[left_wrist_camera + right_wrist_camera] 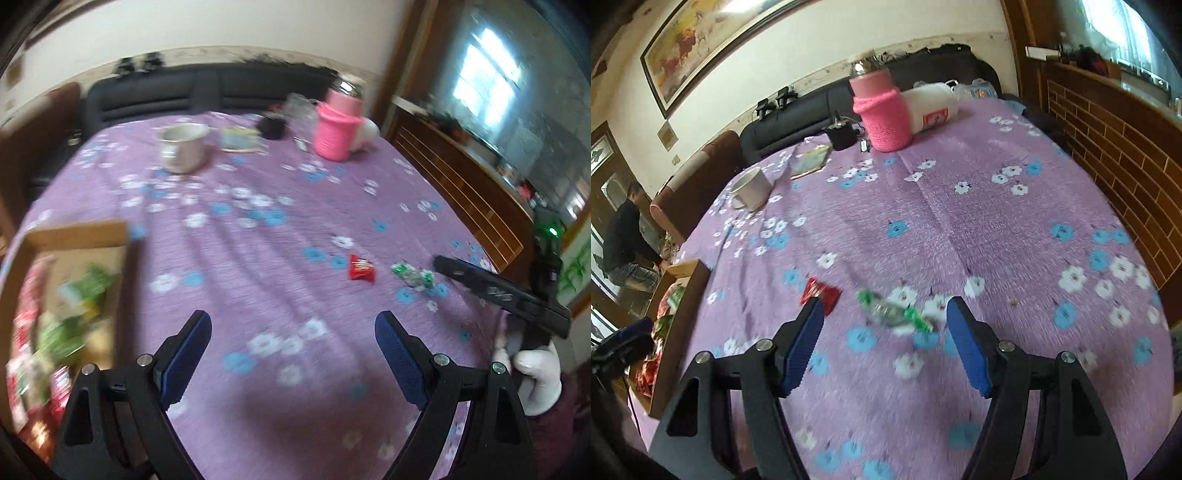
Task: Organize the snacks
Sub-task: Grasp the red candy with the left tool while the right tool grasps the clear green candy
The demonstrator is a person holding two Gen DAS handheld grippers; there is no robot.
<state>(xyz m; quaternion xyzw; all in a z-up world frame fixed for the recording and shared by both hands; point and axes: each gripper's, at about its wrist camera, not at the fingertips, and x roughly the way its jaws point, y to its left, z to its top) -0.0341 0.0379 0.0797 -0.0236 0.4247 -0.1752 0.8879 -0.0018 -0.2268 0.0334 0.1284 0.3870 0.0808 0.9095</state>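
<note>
A table under a purple flowered cloth [960, 229] fills both views. At the lower left of the left wrist view a cardboard box [74, 230] sits at the table's edge, already packed with blurred red and green snack packets, so most of the sorting looks done. Two loose pieces remain on the cloth: a red snack packet [820, 292] and a green-ended wrapped candy [895, 312], lying near each other and well apart from the box.

At the top of the frames stand a pink knitted jar [882, 112], a white mug [750, 188] and a small black object [840, 134], all far from the work. The broad middle of the cloth is bare, giving free room toward the box; a wooden ledge [1108, 155] borders the table at the right.

The right gripper [886, 343] hangs over the candy, fingers moderately spread and holding nothing. The candy shows between the tips in the picture, though contact cannot be judged. The left gripper [293, 354] has its fingers wide and empty over bare cloth, the box just to its left.
</note>
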